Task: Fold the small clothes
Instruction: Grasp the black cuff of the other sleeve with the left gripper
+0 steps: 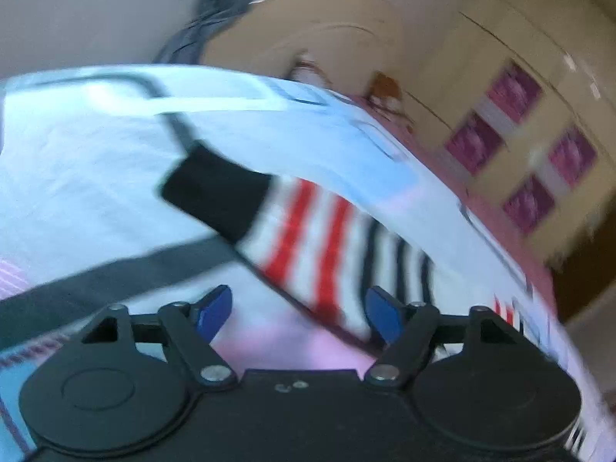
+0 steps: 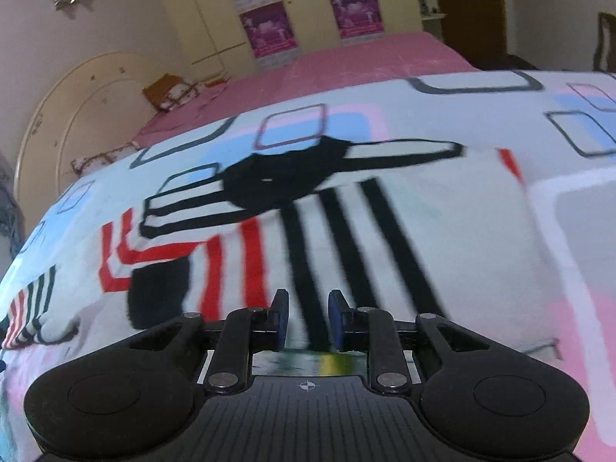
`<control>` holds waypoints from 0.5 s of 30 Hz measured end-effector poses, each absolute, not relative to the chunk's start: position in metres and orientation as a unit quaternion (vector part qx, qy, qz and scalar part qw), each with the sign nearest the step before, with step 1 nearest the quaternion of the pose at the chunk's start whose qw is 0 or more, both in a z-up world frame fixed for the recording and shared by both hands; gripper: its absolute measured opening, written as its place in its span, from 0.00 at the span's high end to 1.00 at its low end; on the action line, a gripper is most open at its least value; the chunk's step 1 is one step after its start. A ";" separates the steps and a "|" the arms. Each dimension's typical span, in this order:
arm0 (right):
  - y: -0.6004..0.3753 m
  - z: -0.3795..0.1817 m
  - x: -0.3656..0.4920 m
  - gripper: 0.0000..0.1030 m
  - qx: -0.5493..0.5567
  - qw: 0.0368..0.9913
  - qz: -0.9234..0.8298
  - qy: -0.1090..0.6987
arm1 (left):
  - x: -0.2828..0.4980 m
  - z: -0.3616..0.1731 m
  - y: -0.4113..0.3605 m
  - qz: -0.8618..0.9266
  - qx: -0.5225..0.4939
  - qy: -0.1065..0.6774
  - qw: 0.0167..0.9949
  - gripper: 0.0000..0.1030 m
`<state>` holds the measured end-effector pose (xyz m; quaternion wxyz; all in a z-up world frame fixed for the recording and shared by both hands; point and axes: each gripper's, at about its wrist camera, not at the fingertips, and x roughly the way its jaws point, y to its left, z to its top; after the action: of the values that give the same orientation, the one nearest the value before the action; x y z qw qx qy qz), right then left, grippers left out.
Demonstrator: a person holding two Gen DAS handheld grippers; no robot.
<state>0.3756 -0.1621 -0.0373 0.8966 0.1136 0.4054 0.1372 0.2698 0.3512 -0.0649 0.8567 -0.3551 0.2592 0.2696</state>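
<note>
Two grippers over a striped garment on a patterned bed cover.

The bed cover (image 2: 481, 231) — white with pink, blue and grey squares — spans both views; a pink sheet (image 2: 365, 61) lies beyond it. The striped garment (image 2: 269, 223), white with red and black bands and a black cuff, lies spread flat on the cover. The left gripper (image 1: 298, 313) hangs above one striped sleeve (image 1: 327, 246), jaws well apart, nothing between them. The right gripper (image 2: 308, 317) hangs above the black stripes — jaws narrowly parted, no cloth visibly pinched. The left view is blurred.
</note>
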 end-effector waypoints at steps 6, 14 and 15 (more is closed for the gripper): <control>-0.135 -0.033 0.372 0.77 0.098 0.899 0.135 0.404 | 0.279 -0.075 0.399 0.274 -0.417 0.202 0.842 0.39; -0.146 -0.034 0.370 0.77 0.102 0.902 0.107 0.406 | 0.311 -0.061 0.387 0.199 -0.414 0.179 0.870 0.95; -0.148 -0.033 0.369 0.77 0.105 0.903 0.103 0.405 | 0.322 -0.053 0.372 0.173 -0.400 0.184 0.881 0.95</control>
<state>0.3693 -0.1482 -0.0334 0.9026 0.1048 0.4048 0.1028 0.3215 0.3722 -0.0531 0.8809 -0.4002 0.1840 0.1730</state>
